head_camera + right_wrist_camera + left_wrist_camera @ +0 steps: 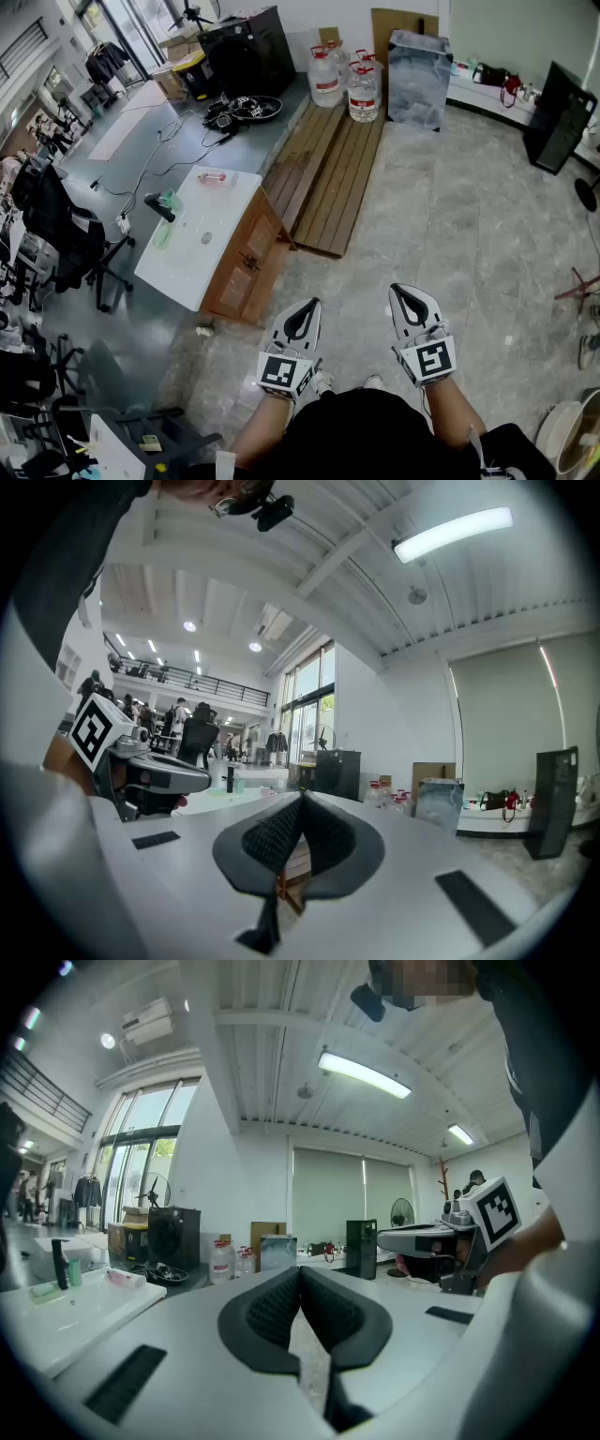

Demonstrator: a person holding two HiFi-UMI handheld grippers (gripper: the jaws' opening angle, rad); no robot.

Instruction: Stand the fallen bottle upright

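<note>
A small clear bottle with a pink label (213,178) lies on its side at the far end of the white table (192,272); it shows as a pink shape (125,1279) in the left gripper view. Both grippers hang low in front of the person, well short of the table and to its right. The left gripper (310,305) (300,1274) is shut with nothing between its pads. My right gripper (397,291) (300,801) is also shut and empty. Each gripper shows in the other's view.
On the table also stand a black upright item (159,206) and a green bottle (169,200), with a green thing (161,234) lying flat. A wooden platform (328,169) with water jugs (361,89) lies beyond. Office chairs (66,234) crowd the left.
</note>
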